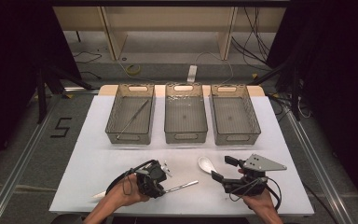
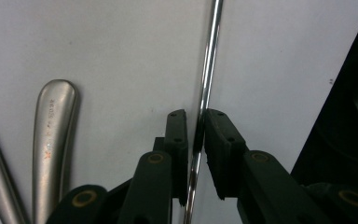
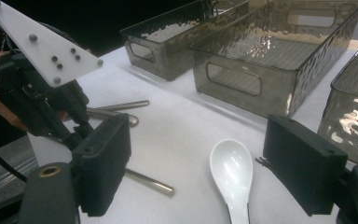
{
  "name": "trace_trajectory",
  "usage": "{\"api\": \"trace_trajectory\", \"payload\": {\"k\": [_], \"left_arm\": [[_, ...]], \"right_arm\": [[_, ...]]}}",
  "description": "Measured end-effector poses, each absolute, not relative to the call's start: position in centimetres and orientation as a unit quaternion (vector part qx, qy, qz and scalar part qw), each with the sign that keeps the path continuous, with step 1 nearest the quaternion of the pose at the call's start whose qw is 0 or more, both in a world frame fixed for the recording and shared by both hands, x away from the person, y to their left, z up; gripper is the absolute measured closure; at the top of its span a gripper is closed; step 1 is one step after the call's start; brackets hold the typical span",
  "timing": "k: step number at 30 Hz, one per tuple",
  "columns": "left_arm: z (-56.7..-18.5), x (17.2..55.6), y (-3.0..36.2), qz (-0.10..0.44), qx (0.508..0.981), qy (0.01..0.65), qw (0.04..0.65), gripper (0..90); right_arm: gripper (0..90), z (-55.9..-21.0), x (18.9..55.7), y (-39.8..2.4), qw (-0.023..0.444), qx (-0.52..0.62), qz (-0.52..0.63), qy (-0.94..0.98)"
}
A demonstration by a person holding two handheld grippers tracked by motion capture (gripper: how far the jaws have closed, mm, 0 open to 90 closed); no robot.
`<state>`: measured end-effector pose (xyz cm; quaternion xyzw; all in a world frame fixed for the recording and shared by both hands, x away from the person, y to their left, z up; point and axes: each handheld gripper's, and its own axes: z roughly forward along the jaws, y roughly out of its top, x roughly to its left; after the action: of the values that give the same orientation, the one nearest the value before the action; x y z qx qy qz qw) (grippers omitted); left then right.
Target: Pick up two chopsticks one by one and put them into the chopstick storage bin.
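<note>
A thin shiny metal rod (image 2: pixel 210 70), like a chopstick, lies on the white table (image 1: pixel 98 158). My left gripper (image 2: pixel 196 126) points down at it, and both black pads press on the rod. In the high view the left gripper (image 1: pixel 160 187) sits near the front edge, and the rod (image 1: pixel 182 187) sticks out to its right. A white ceramic spoon (image 1: pixel 206 164) lies right of centre. My right gripper (image 1: pixel 221 168) stands open just beside it. In the right gripper view the spoon (image 3: pixel 231 170) lies between the wide-apart jaws of that gripper (image 3: pixel 205 172), untouched.
Three grey see-through baskets stand in a row at the back: left (image 1: pixel 128 137), middle (image 1: pixel 185 136), right (image 1: pixel 237 136). The left one holds a thin metal stick (image 1: pixel 135 115). Two metal cutlery handles (image 2: pixel 51 140) lie close beside the left gripper. The table's front edge is near both hands.
</note>
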<state>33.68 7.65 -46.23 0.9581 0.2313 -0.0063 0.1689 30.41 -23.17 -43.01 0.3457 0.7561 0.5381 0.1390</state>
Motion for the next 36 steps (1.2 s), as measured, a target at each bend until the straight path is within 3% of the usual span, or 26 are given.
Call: {"api": "trace_trajectory", "payload": {"k": [21,36], "left_arm": [[-46.3,33.3,7.3,0.013,0.964,0.214,0.161,85.0],[-45.1,33.9,8.2,0.017,0.952,0.237,0.193,85.5]], "right_arm": [[24.3,-43.0,30.4,-23.1,0.14,0.346,0.536,0.757],[24.4,-43.0,30.4,-23.2,0.14,0.346,0.538,0.756]]}}
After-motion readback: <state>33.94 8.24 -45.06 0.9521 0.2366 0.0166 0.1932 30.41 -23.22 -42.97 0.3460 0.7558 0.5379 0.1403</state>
